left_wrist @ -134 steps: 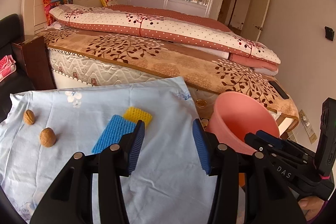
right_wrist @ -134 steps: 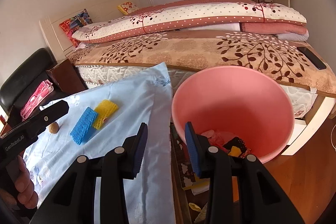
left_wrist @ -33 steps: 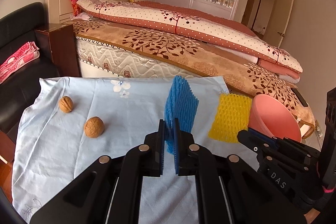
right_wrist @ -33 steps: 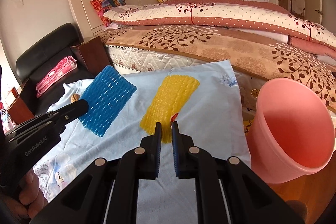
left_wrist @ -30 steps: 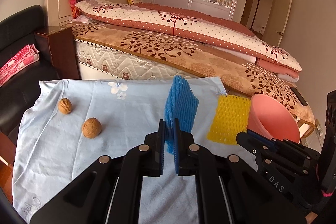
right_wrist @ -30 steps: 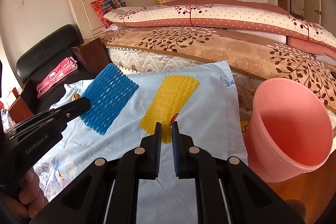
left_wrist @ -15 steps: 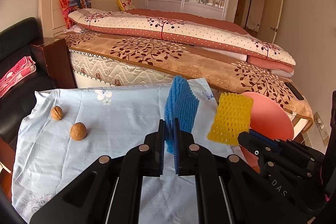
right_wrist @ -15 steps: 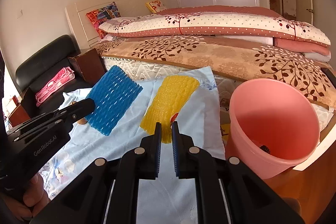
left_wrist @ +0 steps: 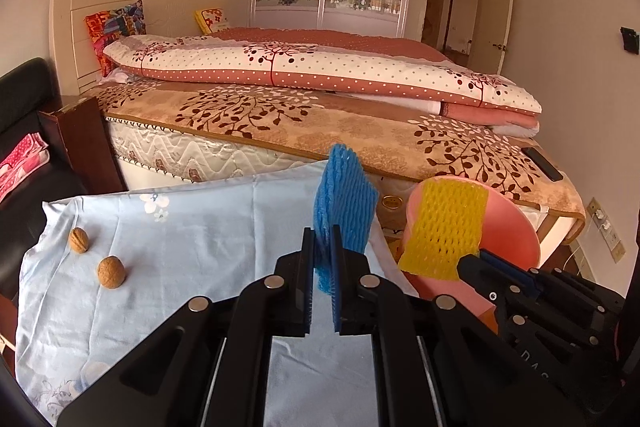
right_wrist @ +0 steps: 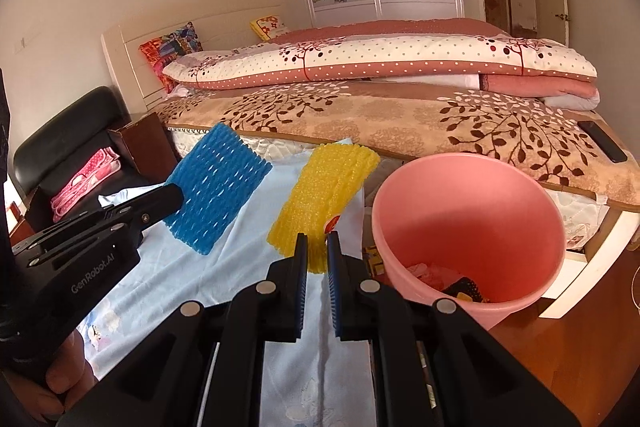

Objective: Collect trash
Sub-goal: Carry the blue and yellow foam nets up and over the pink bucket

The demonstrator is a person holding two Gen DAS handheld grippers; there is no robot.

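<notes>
My left gripper (left_wrist: pixel 321 245) is shut on a blue foam net sleeve (left_wrist: pixel 344 215), held upright above the light blue cloth (left_wrist: pixel 200 239). In the right wrist view that sleeve (right_wrist: pixel 218 187) hangs from the left gripper's tip at the left. A yellow foam net sleeve (right_wrist: pixel 324 199) is pinched in my right gripper (right_wrist: pixel 317 253), just left of the pink bucket (right_wrist: pixel 468 227). From the left wrist view the yellow sleeve (left_wrist: pixel 446 227) hangs in front of the bucket (left_wrist: pixel 508 231). Some trash lies at the bucket's bottom.
Two walnuts (left_wrist: pixel 111 271) (left_wrist: pixel 78 239) lie on the cloth at the left. A bed (left_wrist: pixel 320 115) with folded quilts stands behind. A black seat (right_wrist: pixel 68 143) with pink cloth is at the left, and a dark phone (right_wrist: pixel 602 141) lies on the bed's corner.
Both grippers have carried their sleeves to the right, towards the pink bucket. The walnuts have slid left in the left wrist view, and the bucket's inside now shows more fully.
</notes>
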